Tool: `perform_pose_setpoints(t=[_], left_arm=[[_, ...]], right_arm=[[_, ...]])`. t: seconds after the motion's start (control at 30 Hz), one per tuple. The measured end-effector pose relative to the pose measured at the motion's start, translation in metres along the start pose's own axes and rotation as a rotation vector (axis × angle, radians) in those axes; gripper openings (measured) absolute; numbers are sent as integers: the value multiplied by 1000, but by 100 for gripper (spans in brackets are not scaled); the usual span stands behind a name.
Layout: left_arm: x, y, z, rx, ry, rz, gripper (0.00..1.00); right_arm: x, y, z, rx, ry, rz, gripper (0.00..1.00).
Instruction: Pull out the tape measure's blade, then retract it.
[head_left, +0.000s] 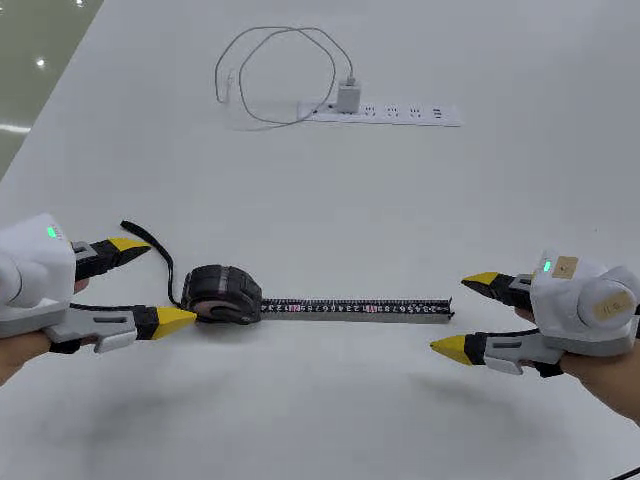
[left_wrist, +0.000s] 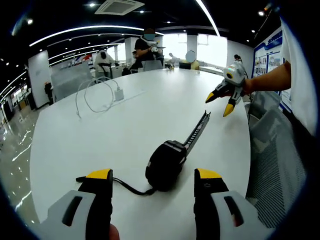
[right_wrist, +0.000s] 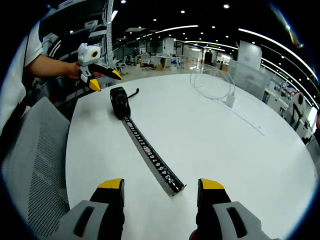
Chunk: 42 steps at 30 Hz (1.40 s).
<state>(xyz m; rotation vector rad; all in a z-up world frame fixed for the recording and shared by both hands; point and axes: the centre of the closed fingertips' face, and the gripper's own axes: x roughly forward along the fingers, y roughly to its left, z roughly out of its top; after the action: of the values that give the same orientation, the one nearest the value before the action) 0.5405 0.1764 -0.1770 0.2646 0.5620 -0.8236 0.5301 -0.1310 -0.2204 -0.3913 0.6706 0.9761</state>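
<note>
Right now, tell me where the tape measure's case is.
Head view: the case lies on the table, left of centre, just ahead of the left hand-held gripper, its blade reaching toward the right hand-held gripper.

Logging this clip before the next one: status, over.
Left gripper open, just short of tape measure case. Right gripper open at blade tip. Blade out, flat on table. Power strip far back, clear of work.

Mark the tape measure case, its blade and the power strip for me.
tape measure case (head_left: 222, 294): head view, top of the black housing.
blade (head_left: 355, 307): head view, midway along the pulled-out strip.
power strip (head_left: 400, 113): head view, middle of its white body.
</note>
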Motion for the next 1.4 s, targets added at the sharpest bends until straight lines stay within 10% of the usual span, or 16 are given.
perform_pose_setpoints(t=[1.4], left_arm=[[-48,-39,-45,-176,21,68,79]], right_arm=[[-53,25,-28,79,-4,-91,73]])
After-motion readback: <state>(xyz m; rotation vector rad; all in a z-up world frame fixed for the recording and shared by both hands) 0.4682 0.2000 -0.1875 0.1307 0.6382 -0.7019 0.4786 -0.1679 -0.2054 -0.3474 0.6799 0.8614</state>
